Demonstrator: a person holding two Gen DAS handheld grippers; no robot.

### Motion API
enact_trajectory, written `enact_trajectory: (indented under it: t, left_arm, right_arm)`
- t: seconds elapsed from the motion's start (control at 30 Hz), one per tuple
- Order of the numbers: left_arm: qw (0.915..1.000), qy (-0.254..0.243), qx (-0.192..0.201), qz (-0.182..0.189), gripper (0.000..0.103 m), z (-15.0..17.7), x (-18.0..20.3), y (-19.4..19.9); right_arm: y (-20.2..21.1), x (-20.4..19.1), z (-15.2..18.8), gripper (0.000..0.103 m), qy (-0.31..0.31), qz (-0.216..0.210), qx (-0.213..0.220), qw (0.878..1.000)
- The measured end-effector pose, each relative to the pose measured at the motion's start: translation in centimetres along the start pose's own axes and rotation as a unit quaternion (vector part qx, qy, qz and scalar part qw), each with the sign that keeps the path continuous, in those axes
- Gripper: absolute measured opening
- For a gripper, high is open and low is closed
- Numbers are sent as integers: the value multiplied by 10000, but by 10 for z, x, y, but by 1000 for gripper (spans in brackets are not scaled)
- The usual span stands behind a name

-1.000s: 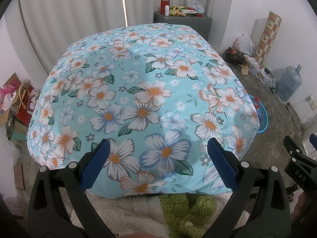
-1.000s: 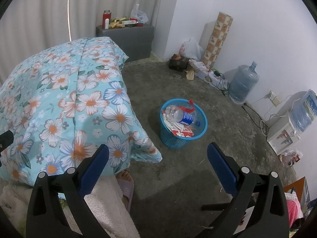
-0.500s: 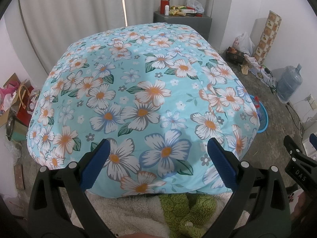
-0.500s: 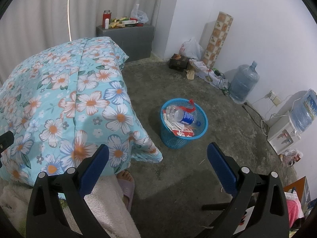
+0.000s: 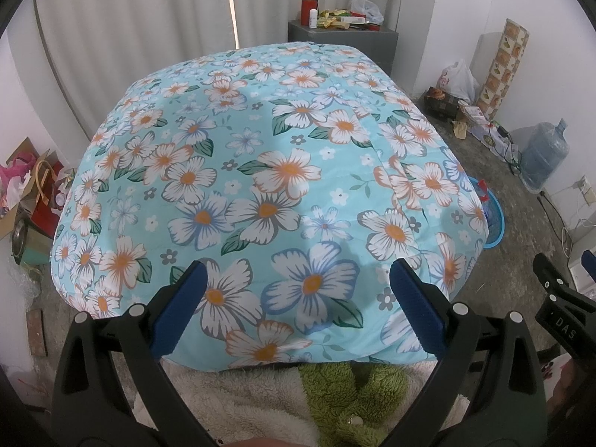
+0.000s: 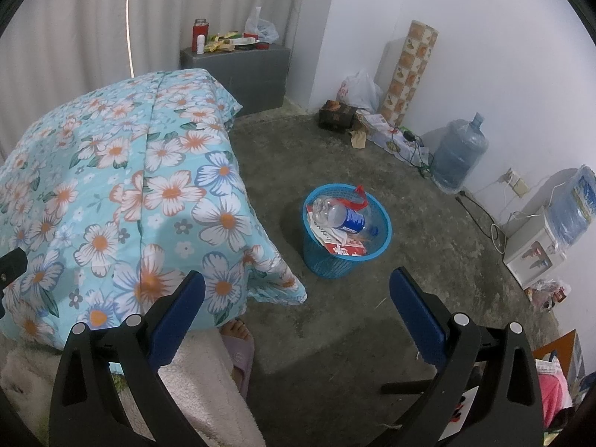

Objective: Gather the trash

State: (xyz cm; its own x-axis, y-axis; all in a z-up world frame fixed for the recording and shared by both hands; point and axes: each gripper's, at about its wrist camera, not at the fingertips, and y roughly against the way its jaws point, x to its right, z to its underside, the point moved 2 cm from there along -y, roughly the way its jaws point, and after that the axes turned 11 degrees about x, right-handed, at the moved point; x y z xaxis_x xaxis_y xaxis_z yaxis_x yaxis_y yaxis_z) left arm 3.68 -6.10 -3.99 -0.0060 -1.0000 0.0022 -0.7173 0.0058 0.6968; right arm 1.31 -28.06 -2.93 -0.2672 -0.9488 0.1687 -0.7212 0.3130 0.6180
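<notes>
Nothing has moved since the earlier frames: both views match them, with each pair of tongs held in the same place and nothing shifted on the bed or floor.

The left tongs (image 5: 296, 298) hang with their blue pads spread wide and nothing between them, above the near edge of the floral quilt (image 5: 260, 171) that covers the bed. The right tongs (image 6: 298, 301) are likewise spread and empty, held over bare concrete floor (image 6: 335, 335) to the right of the bed.

The collected trash lies in the blue basket (image 6: 346, 257), which stands on the floor just right of the quilt's hanging corner. A clear plastic bottle (image 6: 342, 216) with a blue label lies on top, over a red and white carton (image 6: 344, 249) and some paper.

The right wrist view shows the basket whole, along with a water jug (image 6: 460, 158) by the far wall, a dispenser (image 6: 536, 249) at the right and a slippered foot (image 6: 238, 339) under the quilt's edge. The left wrist view shows only a sliver of the basket's rim (image 5: 493, 219) past the quilt, but it takes in the whole bed top, a green plush toy (image 5: 354, 383) on a cream blanket (image 5: 238, 398) at the near edge, gift bags (image 5: 33, 186) at the far left, and the tip of the right tongs at its right edge.
</notes>
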Motion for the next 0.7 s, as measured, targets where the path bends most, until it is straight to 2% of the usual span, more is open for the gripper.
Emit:
enact_trajectory:
  t: [0.7]
  left_arm:
    - [10000,6,-2,-1,94,0,1,0]
  right_arm:
    - [-1,-1,-1,96,8,-4,3,10000]
